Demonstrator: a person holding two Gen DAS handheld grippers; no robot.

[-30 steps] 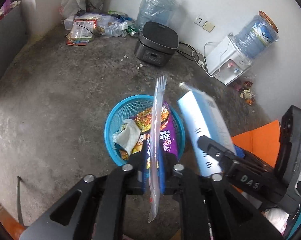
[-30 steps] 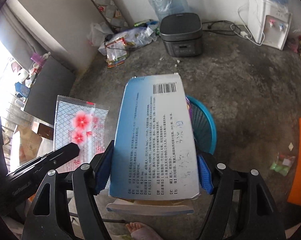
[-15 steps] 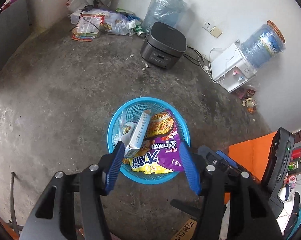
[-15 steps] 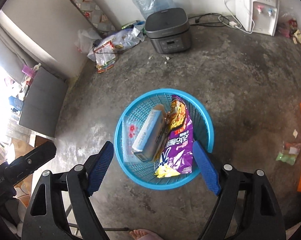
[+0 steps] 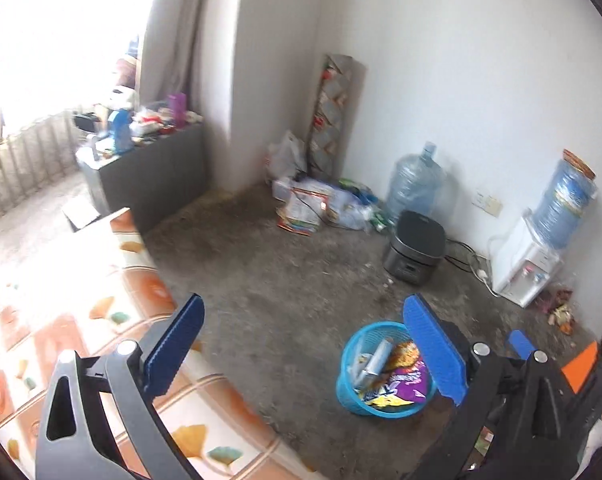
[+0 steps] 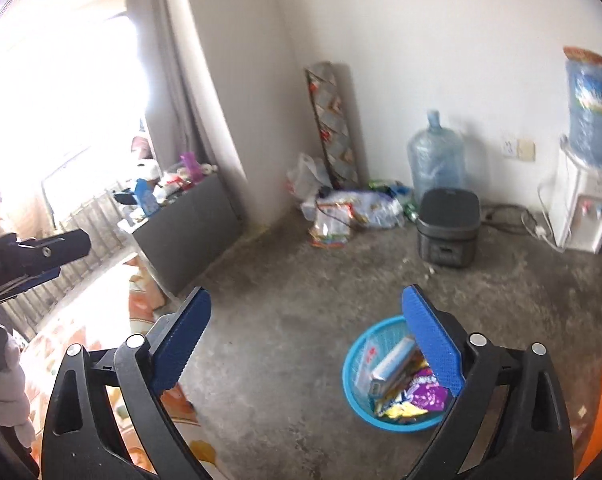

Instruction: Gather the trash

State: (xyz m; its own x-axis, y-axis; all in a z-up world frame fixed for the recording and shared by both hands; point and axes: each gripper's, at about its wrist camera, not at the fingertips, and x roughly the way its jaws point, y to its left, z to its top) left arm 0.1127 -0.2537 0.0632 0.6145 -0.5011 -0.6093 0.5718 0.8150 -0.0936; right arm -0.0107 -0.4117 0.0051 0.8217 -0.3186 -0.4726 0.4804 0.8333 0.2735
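While both jaws spread wider, nothing between them, the blue basket (image 5: 381, 374) of trash sits lower right, behind each gripper's right pad (image 6: 431, 344).

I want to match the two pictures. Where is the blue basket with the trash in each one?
Left wrist view: blue basket low right, partly behind the right finger pad.
Right wrist view: blue basket low right, again behind the right pad.
Shared landmark: the dark cooker on the floor beyond it.

Black grippers (image 5: 303, 350), blue ribbed pads (image 6: 431, 344), seemingly silver screws.
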